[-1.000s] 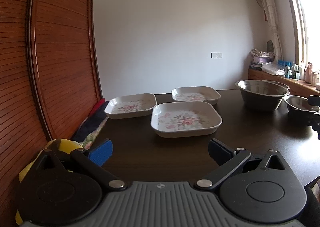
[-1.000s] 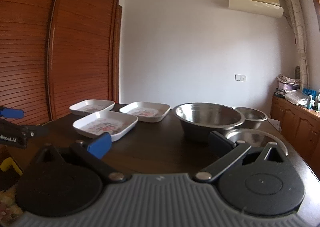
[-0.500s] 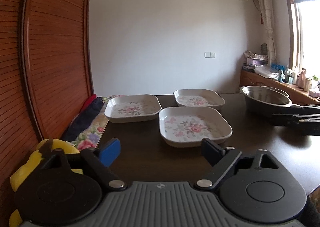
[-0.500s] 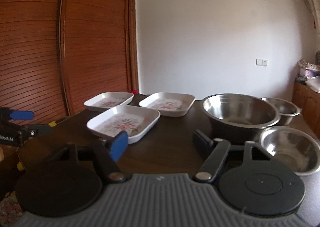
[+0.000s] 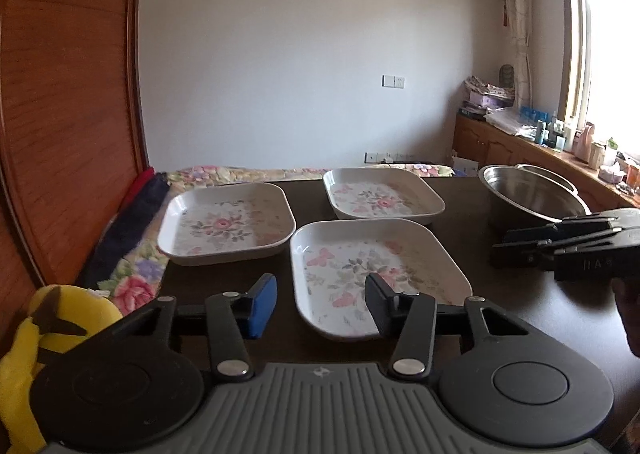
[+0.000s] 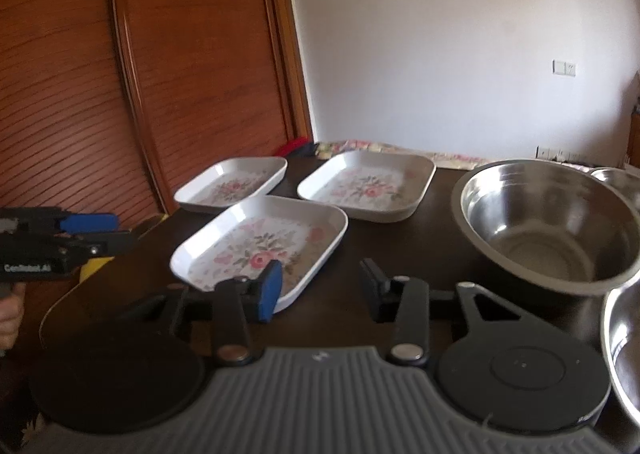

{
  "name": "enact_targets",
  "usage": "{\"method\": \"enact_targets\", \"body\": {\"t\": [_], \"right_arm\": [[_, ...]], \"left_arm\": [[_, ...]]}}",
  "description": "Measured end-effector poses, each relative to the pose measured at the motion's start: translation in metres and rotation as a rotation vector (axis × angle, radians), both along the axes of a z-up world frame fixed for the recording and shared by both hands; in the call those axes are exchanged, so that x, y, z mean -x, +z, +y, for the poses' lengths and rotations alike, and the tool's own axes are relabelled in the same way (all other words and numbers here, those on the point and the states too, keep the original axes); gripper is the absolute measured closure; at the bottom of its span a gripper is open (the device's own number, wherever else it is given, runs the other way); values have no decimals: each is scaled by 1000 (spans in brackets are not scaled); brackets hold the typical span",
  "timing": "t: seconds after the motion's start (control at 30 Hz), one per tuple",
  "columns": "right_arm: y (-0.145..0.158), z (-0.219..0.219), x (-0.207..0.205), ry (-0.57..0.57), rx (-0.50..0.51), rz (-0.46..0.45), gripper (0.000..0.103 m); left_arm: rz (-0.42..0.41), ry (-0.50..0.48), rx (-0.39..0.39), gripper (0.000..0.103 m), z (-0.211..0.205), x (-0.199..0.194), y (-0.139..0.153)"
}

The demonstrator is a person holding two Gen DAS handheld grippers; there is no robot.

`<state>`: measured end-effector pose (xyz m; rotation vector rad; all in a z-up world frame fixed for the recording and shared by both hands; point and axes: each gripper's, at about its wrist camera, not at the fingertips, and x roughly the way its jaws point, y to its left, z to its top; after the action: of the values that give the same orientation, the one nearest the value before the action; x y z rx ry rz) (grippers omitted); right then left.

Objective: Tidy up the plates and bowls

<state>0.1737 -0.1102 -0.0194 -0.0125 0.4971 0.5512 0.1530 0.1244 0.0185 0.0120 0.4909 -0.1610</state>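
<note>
The left tongs [image 5: 320, 304] stand at a middling gap with nothing between them; their jaws have just been closing. The right tongs [image 6: 322, 286] are narrower, also empty, and have just been closing too. Both hover low over the near edge of the dark tabletop [image 5: 520, 318], pointing slightly down.

The step in hand looks like the approach to the first plate. To do it well, I would bring one pair of tongs level with the near rim, slide one pad under the lip and one over it, and close only when the rim sits well between the pads; a shallow bite on a slick sloped rim could slip.

Just ahead of the left tongs lies the nearest floral plate [image 5: 376, 274], its near rim right at the fingertips, not gripped. Beyond it to the left sits a second floral plate [image 5: 228, 222], and beyond to the right a third floral plate [image 5: 382, 196]. From the right tongs, the nearest plate lies ahead and left, and the large steel bowl [image 6: 548, 222] ahead and right, with a smaller steel bowl [image 6: 624, 346] close at the right.
</note>
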Motion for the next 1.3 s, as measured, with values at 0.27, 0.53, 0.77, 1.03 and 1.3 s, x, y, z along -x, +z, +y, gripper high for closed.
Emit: {"method": "enact_targets", "body": {"t": [0.27,0.53,0.77,1.03,1.3], "right_arm": [[-4,15,-33,64,13,86,63],[-7,19,-50,89,37,124,65],[-13,25,-55,110,60,136,68],[-17,25,-61,113,65,144,70],[-19,26,-60,123,60,156,76]], "left_arm": [[49,0,-52,26,1,-37,-8],[107,-42,-14,38,7,-59,-18],[133,-57,6,39,7,-68,-22],[156,-57,21,40,10,-75,-28],[158,-47,25,61,9,-74,-34]]}}
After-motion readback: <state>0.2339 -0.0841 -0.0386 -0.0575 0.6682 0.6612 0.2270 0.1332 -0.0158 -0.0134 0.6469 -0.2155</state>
